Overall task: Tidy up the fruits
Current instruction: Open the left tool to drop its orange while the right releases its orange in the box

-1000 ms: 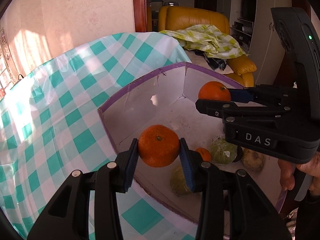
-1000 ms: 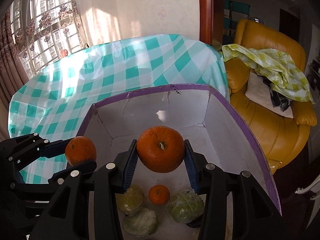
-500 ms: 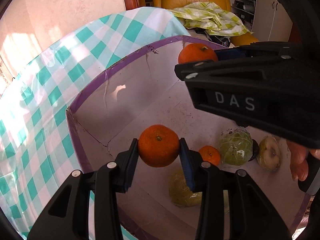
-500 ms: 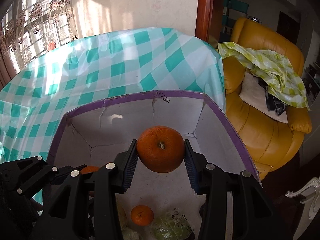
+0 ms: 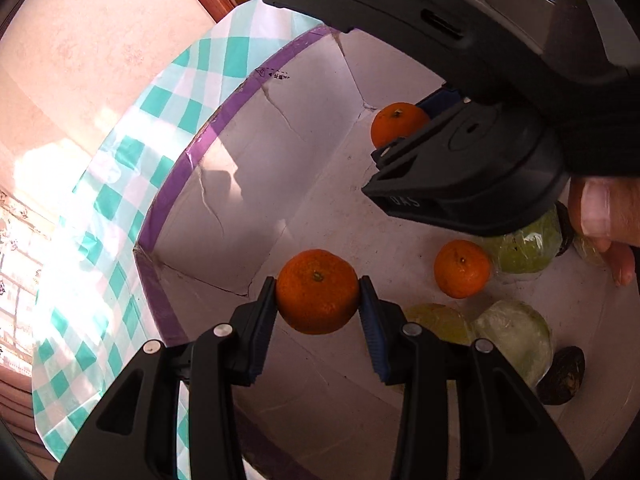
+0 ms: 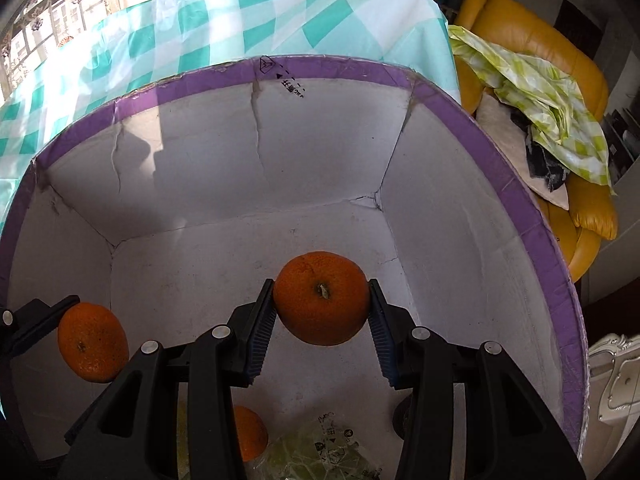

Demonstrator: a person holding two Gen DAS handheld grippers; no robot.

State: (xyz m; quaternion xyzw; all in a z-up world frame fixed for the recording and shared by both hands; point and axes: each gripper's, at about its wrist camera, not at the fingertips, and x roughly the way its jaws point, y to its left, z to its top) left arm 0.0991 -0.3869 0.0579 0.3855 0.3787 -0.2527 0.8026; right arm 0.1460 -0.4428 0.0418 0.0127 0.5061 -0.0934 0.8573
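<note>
My left gripper [image 5: 318, 294] is shut on an orange [image 5: 317, 291] and hangs inside a white cardboard box with a purple rim [image 5: 182, 168]. My right gripper [image 6: 321, 306] is shut on a larger orange [image 6: 320, 298] over the box floor [image 6: 224, 256]. In the left wrist view the right gripper's body fills the upper right, its orange [image 5: 398, 124] showing near the far corner. In the right wrist view the left gripper's orange [image 6: 93, 348] hangs at the lower left. A loose orange [image 5: 462, 268] lies on the box floor.
Wrapped green fruits [image 5: 528, 246] [image 5: 512, 334] and dark fruits [image 5: 562, 374] lie on the box floor at the near right. The box stands on a teal-and-white checked tablecloth [image 6: 200, 24]. A yellow armchair [image 6: 560, 88] with a green cloth stands beyond the box. A person's fingers [image 5: 600, 212] show at the right.
Both grippers have sunk from above the rim into the box, each still holding its orange. The left gripper has rolled, and the right one now looms closer over it.
</note>
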